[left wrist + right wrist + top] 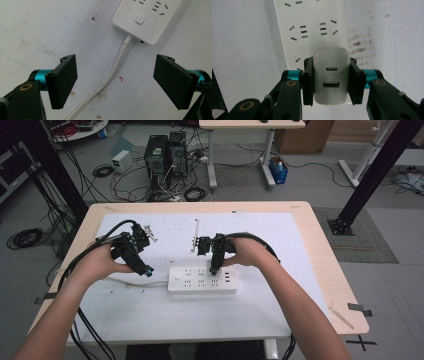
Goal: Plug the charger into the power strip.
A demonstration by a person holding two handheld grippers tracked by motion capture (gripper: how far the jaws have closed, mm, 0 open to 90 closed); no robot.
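A white power strip (202, 280) lies flat on the white table mat, its cord (113, 72) running off its left end. My right gripper (215, 269) points down over the strip and is shut on a white USB charger (331, 76), which has two ports on its face. The charger sits right over the strip's sockets (309, 32); whether its prongs are seated I cannot tell. My left gripper (148, 271) stands open just left of the strip, over the cord, with nothing pressed between its pads (62, 80). The strip's end carries a switch button (139, 19).
A thin white strip-like part (196, 235) lies on the mat behind the right gripper. The mat (150, 310) covers most of a wooden table (330, 270). Computer towers and cables crowd the floor beyond the far edge.
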